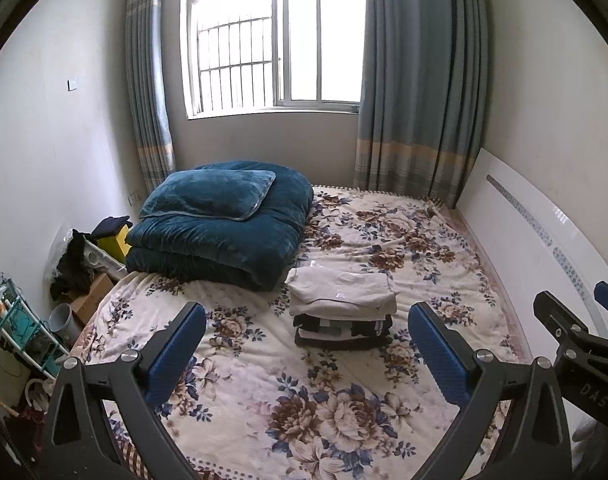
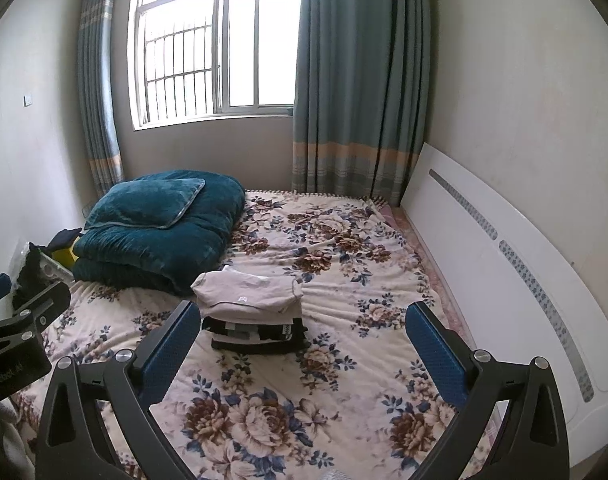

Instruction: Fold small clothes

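Lying beyond both gaping claws: folded clothes stack, untouched.

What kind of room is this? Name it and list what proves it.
A bedroom, most likely in a home. A bed with a floral cover fills the room, a folded teal quilt with a pillow sits on it, and a stack of folded clothes lies mid-bed below a curtained window.

A home bedroom: a flowered bed, folded teal quilt, curtained window.
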